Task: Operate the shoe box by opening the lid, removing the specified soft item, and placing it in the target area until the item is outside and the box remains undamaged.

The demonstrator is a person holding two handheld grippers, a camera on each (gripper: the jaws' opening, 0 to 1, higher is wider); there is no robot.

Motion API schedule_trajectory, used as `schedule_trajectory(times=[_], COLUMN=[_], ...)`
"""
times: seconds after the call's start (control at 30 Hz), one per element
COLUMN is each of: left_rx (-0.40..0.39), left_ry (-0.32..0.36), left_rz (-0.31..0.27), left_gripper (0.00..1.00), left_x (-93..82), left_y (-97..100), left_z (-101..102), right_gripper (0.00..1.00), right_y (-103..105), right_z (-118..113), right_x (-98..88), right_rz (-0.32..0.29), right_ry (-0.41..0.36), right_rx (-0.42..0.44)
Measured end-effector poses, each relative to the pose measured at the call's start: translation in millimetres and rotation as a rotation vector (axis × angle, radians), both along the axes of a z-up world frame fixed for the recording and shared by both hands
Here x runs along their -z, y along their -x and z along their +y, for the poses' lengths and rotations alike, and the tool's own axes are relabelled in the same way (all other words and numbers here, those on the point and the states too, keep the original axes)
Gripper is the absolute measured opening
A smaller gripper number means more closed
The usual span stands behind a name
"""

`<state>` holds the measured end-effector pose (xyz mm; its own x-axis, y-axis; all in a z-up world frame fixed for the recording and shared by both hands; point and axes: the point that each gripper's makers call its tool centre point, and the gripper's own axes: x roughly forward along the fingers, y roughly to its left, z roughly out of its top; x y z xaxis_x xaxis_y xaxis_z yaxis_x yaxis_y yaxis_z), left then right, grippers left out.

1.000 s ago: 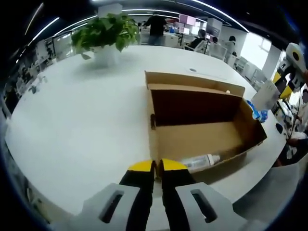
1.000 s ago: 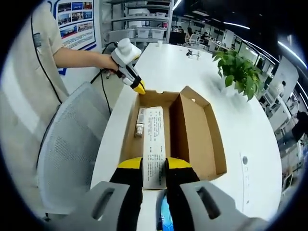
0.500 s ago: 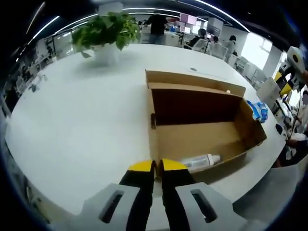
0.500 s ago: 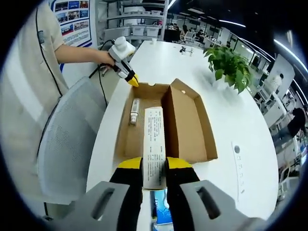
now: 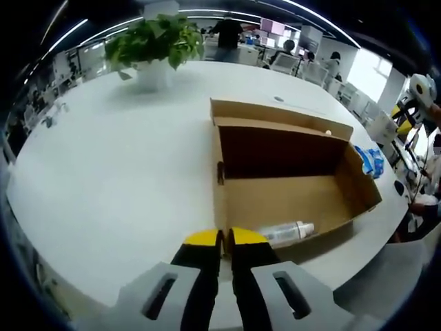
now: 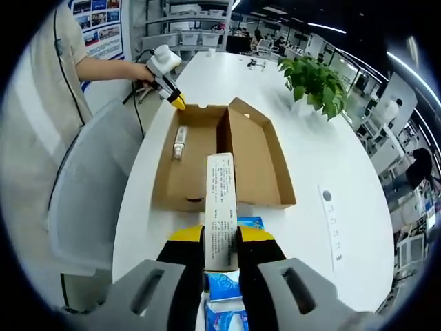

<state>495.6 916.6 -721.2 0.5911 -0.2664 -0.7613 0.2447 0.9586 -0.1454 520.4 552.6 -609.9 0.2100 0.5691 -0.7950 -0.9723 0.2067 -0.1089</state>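
Holding the white carton (image 6: 220, 207) clamped in my right gripper (image 6: 220, 243), above the table (image 6: 310, 158) beside the open shoe box (image 6: 258, 155), ready to set down. My left gripper (image 5: 222, 238), jaws together and empty, steadies nothing; a tube (image 5: 288, 231) remains inside.

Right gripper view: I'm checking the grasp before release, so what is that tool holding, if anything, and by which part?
The right tool is shut on a long white printed carton, clamped at its near end.
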Motion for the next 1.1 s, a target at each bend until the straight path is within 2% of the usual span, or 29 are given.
schedule_trajectory(times=[0.5, 0.9, 1.1], left_rx=[-0.008, -0.006, -0.008], left_ry=[-0.007, -0.026, -0.033], left_rz=[0.019, 0.043, 0.050], left_gripper=[0.02, 0.01, 0.01], left_x=[1.1, 1.9, 2.2], left_y=[-1.0, -1.2, -1.0], left_z=[1, 1, 0], right_gripper=[0.15, 0.15, 0.15], right_y=[-27, -48, -55], right_z=[-56, -107, -126], right_x=[19.1, 50.7, 67.3], right_rz=[0.002, 0.029, 0.048], right_ry=[0.062, 0.138, 0.162], right_rx=[0.046, 0.073, 0.090])
